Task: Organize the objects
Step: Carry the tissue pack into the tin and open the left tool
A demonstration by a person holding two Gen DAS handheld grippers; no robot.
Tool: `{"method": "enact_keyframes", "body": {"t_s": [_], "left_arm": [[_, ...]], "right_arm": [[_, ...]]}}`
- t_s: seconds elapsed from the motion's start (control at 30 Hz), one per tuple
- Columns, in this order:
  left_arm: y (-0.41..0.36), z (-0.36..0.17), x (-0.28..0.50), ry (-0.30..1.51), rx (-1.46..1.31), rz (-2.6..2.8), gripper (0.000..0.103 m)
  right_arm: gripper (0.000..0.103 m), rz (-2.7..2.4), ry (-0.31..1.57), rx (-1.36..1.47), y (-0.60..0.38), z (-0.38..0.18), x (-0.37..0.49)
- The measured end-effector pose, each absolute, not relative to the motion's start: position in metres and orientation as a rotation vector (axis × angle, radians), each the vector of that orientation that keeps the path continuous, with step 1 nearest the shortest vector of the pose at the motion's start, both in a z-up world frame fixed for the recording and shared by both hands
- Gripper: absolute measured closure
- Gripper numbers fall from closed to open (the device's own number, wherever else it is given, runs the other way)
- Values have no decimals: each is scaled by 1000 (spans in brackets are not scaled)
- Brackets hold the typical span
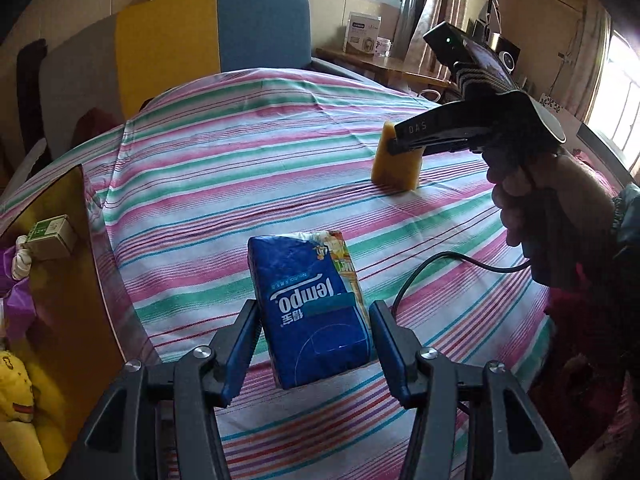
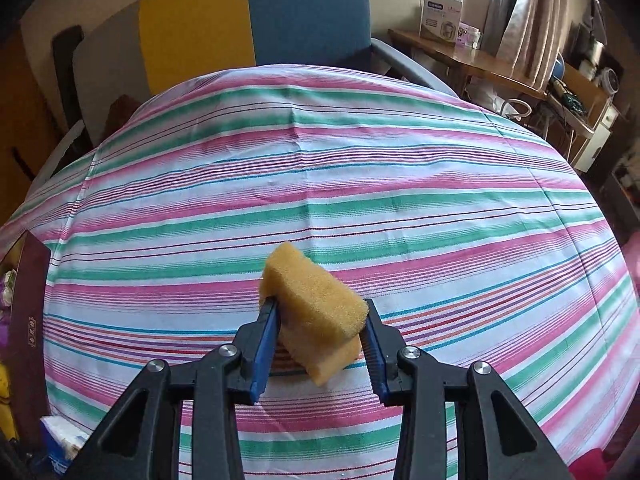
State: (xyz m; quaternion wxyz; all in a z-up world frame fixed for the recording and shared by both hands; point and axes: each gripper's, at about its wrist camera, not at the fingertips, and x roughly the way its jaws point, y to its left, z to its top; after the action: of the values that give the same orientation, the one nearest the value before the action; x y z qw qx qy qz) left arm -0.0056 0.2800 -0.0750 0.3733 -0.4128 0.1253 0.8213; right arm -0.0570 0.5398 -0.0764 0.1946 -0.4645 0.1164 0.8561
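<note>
1. Left gripper (image 1: 314, 334) has its jaws pressed against both sides of a blue Tempo tissue pack (image 1: 310, 308), above the striped tablecloth (image 1: 240, 184).
2. Right gripper (image 2: 320, 338) pinches a yellow sponge (image 2: 316, 308) tilted between its jaws.
3. On that tablecloth, the sponge's lower end touches, well beyond the tissue pack.

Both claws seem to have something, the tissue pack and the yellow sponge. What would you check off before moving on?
1. Left gripper around the tissue pack: cannot tell; the fingers flank it with small gaps showing.
2. Right gripper on the sponge: ok; both fingers press it.
3. Sponge clear of the cloth: cannot tell; in the left view its bottom looks to touch.
4. Box open for drop-off: ok.
5. Cable clear of the pack: ok.
</note>
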Motion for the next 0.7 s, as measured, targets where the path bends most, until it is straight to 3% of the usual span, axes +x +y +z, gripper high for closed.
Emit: {"method": "enact_keyframes", "body": {"t_s": [0.7], "left_arm": [[208,-19,-11,148,-992,2226,47]], "right_arm": [[63,2403,308,-1300,538,-75,-55]]}}
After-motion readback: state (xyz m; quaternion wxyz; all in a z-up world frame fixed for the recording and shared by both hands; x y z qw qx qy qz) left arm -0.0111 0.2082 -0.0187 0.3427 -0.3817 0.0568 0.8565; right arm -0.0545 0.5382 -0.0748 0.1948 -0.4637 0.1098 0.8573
